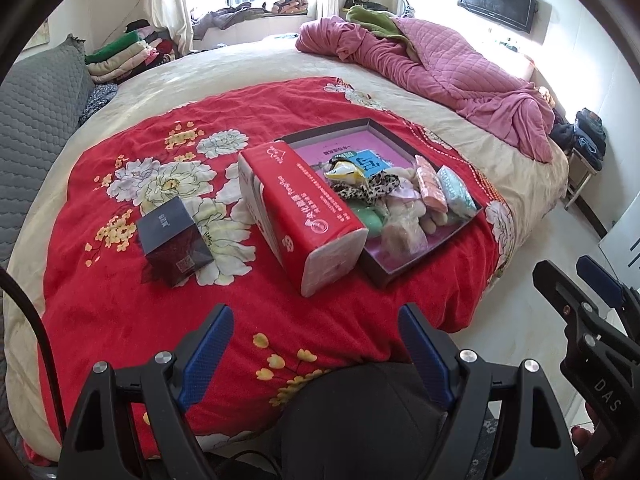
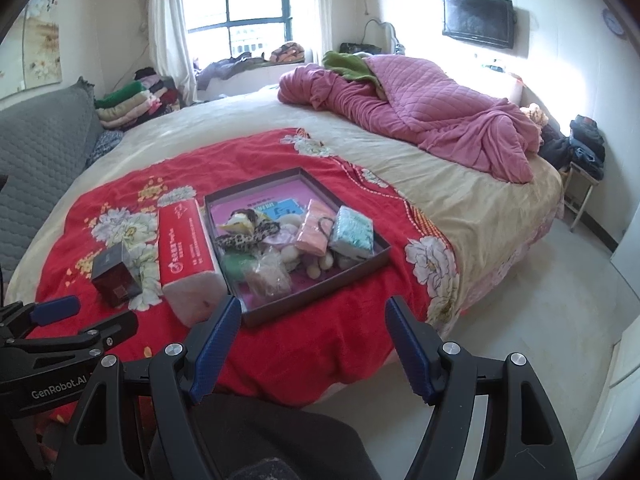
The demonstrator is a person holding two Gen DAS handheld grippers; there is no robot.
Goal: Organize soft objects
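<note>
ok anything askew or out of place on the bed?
Mostly the tissue pack: it lies against the tray, its far end apparently propped on the rim, not in it. The dark box sits apart on the red blanket. The tray's items are heaped loosely. Nothing spilled or damaged. Both grippers are open, empty.

A shallow dark tray (image 2: 362, 270) with a pink floor lies flat on the red floral blanket (image 2: 320, 344). Inside it sit a leopard-print fabric piece (image 2: 244, 238), a peach cloth pack (image 2: 314, 228), a mint tissue pack (image 2: 354, 232), a green soft item (image 2: 234, 266), cream plush pieces (image 2: 308, 260) and a clear bag (image 2: 268, 278). A red tissue pack (image 2: 186, 248) lies just beside the tray's left wall. A dark box (image 2: 116, 278) stands apart, further left.
</note>
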